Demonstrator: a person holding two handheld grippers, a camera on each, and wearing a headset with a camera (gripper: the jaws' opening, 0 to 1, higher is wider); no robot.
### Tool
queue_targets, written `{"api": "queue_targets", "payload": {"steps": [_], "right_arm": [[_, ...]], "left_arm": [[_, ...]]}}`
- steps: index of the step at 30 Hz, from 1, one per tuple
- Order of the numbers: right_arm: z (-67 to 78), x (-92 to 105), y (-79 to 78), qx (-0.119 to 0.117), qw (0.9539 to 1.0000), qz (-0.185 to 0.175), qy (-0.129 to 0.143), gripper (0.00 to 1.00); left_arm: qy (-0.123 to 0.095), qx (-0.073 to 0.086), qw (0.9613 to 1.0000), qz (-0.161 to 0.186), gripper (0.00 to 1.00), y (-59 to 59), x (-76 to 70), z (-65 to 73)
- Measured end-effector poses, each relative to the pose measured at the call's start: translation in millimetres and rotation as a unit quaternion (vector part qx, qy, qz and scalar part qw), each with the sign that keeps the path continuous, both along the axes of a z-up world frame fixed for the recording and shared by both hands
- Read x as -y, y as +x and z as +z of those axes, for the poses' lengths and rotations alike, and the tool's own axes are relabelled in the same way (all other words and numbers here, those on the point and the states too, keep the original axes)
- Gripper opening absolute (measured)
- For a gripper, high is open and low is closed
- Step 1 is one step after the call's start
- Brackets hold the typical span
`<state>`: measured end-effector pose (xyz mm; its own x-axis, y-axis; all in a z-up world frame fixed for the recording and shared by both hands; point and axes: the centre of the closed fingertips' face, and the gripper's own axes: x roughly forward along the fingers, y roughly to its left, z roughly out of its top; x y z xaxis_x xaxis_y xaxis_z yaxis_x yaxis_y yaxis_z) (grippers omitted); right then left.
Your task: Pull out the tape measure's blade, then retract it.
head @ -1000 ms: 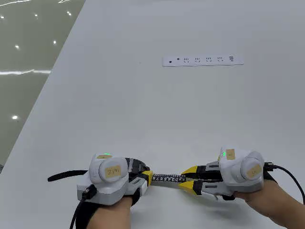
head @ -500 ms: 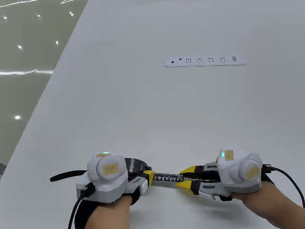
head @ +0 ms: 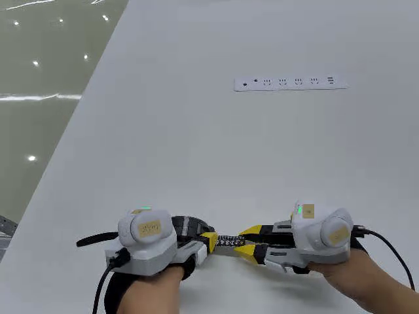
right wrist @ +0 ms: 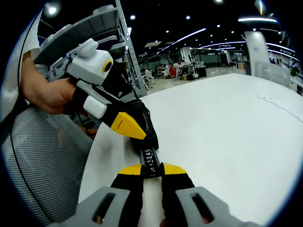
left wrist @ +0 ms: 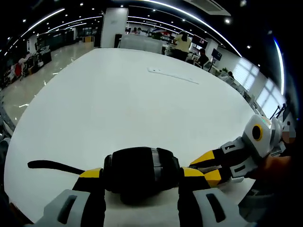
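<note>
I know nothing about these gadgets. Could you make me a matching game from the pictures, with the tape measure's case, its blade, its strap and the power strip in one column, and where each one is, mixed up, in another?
Things
1. tape measure case
2. blade
3. black strap
4. power strip

Places
A. lies alone, far back on the white table
B. clamped in the left hand-held gripper
C. trails on the table, away from the blade
D. end pinched by the right hand-held gripper

Pairs: 1-B, 2-D, 3-C, 4-A
</note>
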<state>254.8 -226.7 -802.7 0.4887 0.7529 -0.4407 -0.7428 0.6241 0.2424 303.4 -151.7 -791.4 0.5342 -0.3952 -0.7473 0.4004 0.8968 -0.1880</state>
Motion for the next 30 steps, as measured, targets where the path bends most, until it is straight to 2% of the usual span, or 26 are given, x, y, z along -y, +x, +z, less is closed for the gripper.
{"api": "queue_targets", "payload": {"steps": [20,30], "right_arm": [[-3.8,-30.8,15.2,-0.002,0.9999,0.015,0.004,0.13],[-4.8,-29.1,14.0,-0.003,0.9998,0.018,0.000,0.13]], "left_arm": [[-0.018,-0.005,0.9998,0.007,0.59,0.4,-0.8,1.3],[-0.013,0.000,0.9999,0.002,0.59,0.8,-0.1,1.0]]}}
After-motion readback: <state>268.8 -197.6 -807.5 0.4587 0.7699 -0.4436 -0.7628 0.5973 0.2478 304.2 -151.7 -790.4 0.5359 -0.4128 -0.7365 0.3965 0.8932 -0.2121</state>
